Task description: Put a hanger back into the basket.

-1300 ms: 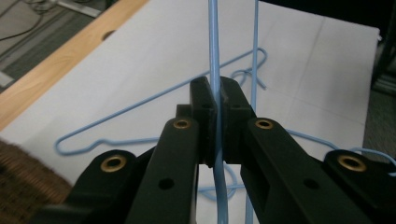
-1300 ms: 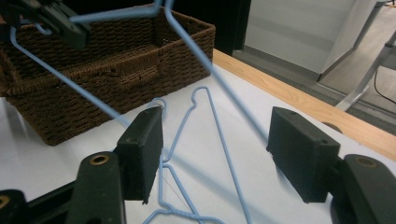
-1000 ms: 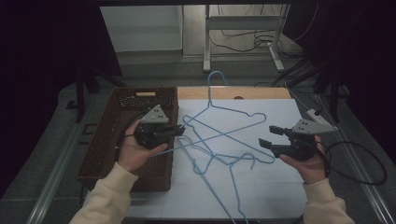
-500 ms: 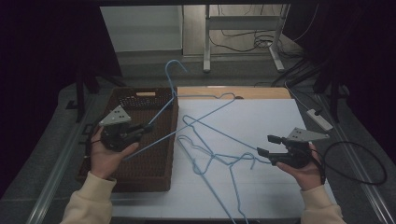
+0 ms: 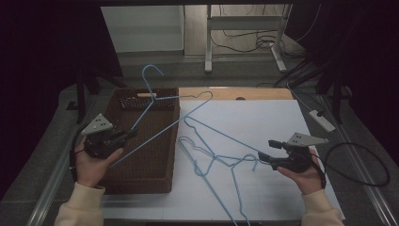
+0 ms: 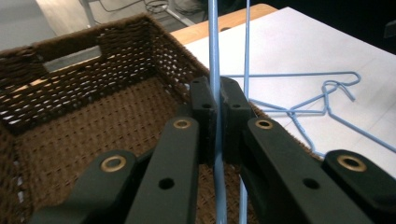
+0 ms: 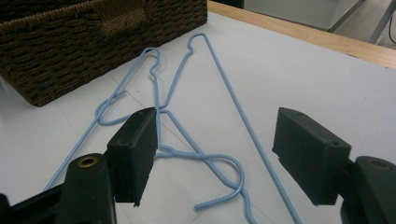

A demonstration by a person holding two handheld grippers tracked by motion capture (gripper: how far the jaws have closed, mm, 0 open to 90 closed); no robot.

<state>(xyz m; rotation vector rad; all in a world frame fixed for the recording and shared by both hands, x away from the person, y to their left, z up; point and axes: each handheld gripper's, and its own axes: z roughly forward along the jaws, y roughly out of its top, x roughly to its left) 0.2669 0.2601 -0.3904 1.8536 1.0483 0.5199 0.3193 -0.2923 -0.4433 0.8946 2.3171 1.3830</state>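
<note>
My left gripper (image 5: 128, 134) is shut on a blue wire hanger (image 5: 149, 66) and holds it tilted above the brown wicker basket (image 5: 141, 176) at the table's left. In the left gripper view the jaws (image 6: 215, 100) pinch the hanger's wire (image 6: 213, 42), with the basket (image 6: 93, 51) underneath. Two more blue hangers (image 5: 211, 160) lie tangled on the white table top (image 5: 263, 117). My right gripper (image 5: 266, 149) stands open just right of them, low over the table. Between its spread jaws (image 7: 217, 140) I see the tangled hangers (image 7: 157, 88) lying flat, untouched.
A wooden strip (image 5: 254, 93) runs along the table's far edge. A white power strip (image 5: 322, 120) lies off the right side, and a black cable (image 5: 362, 165) loops behind the right hand. The basket's outer wall (image 7: 70, 56) stands to the left of the lying hangers.
My left gripper has carried its hanger leftward from over the table's middle to above the basket. The right gripper has dropped a little toward the table.
</note>
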